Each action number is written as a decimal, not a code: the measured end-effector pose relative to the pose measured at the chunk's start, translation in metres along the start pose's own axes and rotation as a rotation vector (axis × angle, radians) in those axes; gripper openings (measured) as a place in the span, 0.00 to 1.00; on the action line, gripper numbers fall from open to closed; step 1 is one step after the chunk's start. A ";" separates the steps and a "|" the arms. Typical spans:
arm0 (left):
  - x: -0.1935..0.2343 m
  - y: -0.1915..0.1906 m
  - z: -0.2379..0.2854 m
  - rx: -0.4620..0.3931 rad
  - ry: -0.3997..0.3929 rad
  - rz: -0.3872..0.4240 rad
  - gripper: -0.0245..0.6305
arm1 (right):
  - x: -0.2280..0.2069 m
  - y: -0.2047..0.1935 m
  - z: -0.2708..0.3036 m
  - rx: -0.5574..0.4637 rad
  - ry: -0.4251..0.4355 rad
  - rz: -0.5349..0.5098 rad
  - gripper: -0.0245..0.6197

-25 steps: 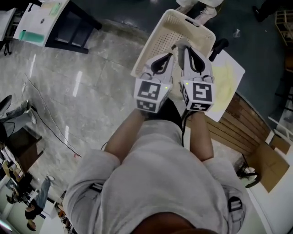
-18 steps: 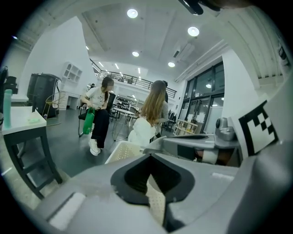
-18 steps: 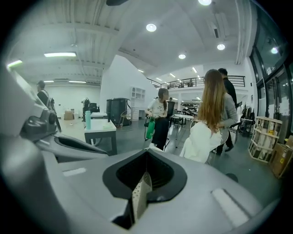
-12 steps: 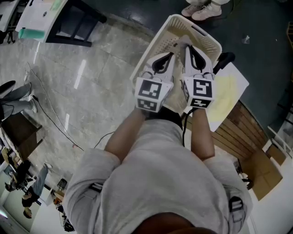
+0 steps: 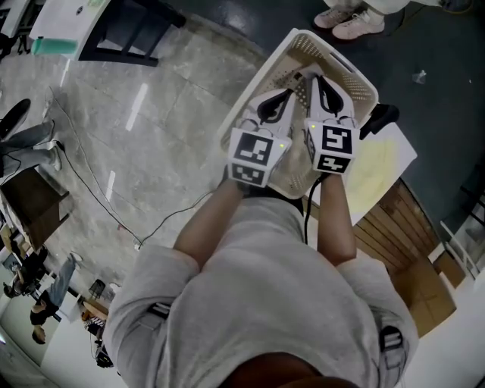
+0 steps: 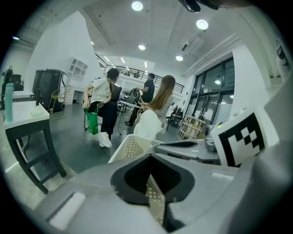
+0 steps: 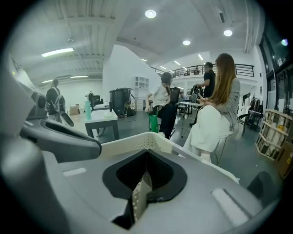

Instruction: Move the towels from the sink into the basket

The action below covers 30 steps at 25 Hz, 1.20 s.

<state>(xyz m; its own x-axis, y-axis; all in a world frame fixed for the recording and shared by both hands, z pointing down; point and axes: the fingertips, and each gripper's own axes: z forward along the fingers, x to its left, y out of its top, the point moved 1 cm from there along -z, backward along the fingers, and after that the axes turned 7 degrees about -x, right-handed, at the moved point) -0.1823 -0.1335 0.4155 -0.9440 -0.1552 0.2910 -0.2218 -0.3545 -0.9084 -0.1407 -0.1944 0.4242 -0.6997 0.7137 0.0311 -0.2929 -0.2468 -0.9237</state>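
A cream perforated basket (image 5: 333, 64) is held up off the floor in front of the person's body. My left gripper (image 5: 282, 97) and my right gripper (image 5: 322, 85) reach over its near rim side by side. In the left gripper view a thin perforated wall (image 6: 154, 199) is pinched between the shut jaws, and the basket's far rim (image 6: 130, 147) shows beyond. The right gripper view shows the same: the wall (image 7: 141, 189) clamped, the far rim (image 7: 151, 139) ahead. No towel and no sink are in view.
Below the basket lie a pale sheet (image 5: 377, 163), a slatted wooden pallet (image 5: 394, 220) and a cardboard box (image 5: 430, 284). A dark table (image 5: 114, 26) stands at the top left and a cable (image 5: 95, 193) crosses the marble floor. A person's shoes (image 5: 352, 23) are just beyond the basket. Seated people (image 7: 215, 114) are ahead.
Both grippers keep their hold on the basket. The floor, pallet and table have slid through the view as the person moves with it, and the shoes come closer.
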 end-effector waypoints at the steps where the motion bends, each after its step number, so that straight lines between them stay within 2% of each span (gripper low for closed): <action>1: 0.001 0.000 0.001 0.002 0.005 -0.001 0.07 | 0.000 -0.002 0.003 0.007 0.004 0.001 0.05; 6: 0.007 -0.001 0.001 0.008 0.020 -0.003 0.07 | 0.001 -0.018 0.017 0.058 0.005 0.052 0.07; 8: 0.010 -0.002 0.000 0.009 0.022 -0.004 0.07 | 0.004 -0.021 0.020 0.066 0.011 0.078 0.18; 10: 0.011 -0.002 -0.004 0.008 0.025 -0.007 0.07 | 0.007 -0.020 0.018 0.068 0.017 0.081 0.24; 14: 0.010 0.001 -0.008 -0.002 0.019 -0.007 0.07 | 0.011 -0.009 0.010 0.039 0.009 0.081 0.25; 17: 0.005 0.003 -0.015 -0.009 0.003 -0.001 0.07 | 0.015 -0.004 0.000 0.025 -0.005 0.071 0.19; 18: 0.003 0.004 -0.019 -0.012 -0.004 0.002 0.07 | 0.017 -0.001 -0.004 0.016 -0.010 0.060 0.10; 19: 0.002 0.004 -0.022 -0.016 -0.010 0.005 0.07 | 0.020 0.001 -0.009 0.002 -0.011 0.046 0.05; 30: -0.010 0.008 -0.070 -0.057 -0.074 0.040 0.07 | 0.061 0.022 -0.064 -0.106 -0.070 0.037 0.05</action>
<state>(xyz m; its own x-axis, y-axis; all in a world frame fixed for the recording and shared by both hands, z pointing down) -0.1922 -0.0704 0.3843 -0.9322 -0.2369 0.2737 -0.1999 -0.2937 -0.9348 -0.1478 -0.1142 0.3814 -0.7534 0.6573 0.0194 -0.1980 -0.1987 -0.9598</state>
